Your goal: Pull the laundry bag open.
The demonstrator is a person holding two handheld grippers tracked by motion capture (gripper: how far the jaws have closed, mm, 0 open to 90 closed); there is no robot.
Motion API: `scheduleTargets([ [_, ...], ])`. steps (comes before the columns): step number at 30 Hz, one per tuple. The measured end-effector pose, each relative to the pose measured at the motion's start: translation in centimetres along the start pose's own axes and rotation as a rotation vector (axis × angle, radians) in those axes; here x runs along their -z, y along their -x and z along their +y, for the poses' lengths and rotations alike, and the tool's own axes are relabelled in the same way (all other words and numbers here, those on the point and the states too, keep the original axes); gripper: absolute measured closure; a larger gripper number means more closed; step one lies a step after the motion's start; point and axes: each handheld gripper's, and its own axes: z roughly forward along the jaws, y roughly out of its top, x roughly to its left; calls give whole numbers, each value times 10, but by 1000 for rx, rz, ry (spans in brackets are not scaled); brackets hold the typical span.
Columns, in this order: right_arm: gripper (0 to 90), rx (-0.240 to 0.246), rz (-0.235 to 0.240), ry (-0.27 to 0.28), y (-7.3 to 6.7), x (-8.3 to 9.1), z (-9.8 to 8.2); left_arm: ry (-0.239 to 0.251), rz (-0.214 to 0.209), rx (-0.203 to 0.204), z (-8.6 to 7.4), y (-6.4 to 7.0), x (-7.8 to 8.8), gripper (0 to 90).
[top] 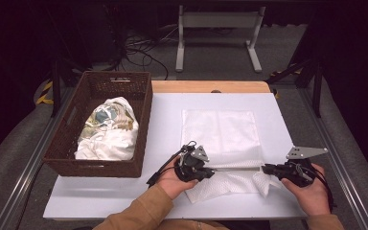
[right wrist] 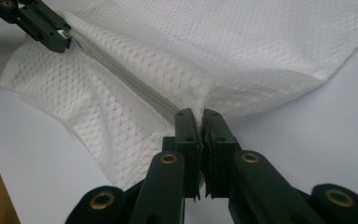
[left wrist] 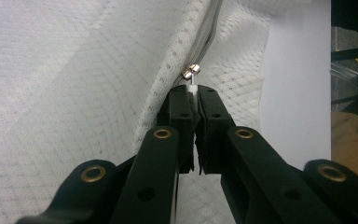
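A white mesh bag lies flat on the white table, its near edge lifted and stretched between both grippers. My left gripper is shut on the pull tab of the bag's zipper. In the left gripper view the metal slider sits just past the closed tips. My right gripper is shut on the bag's edge at the zipper's other end. From the right gripper the zipper runs taut to the left gripper.
A brown wicker basket stands at the table's left with crumpled light cloth in it. Bare table lies right of the bag. A white frame and cables stand on the floor beyond the far edge.
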Motion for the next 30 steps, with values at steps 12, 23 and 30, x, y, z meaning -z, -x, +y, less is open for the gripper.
scheduleTargets([
  [12,861,0,-1,2,0,1,-1,-11,18,2,-10,-1,13,866],
  [23,860,2,5,-9,2,-3,2,2,56,34,-27,-4,27,866],
  [30,860,7,12,-11,6,-7,5,8,89,64,-38,-4,37,866],
])
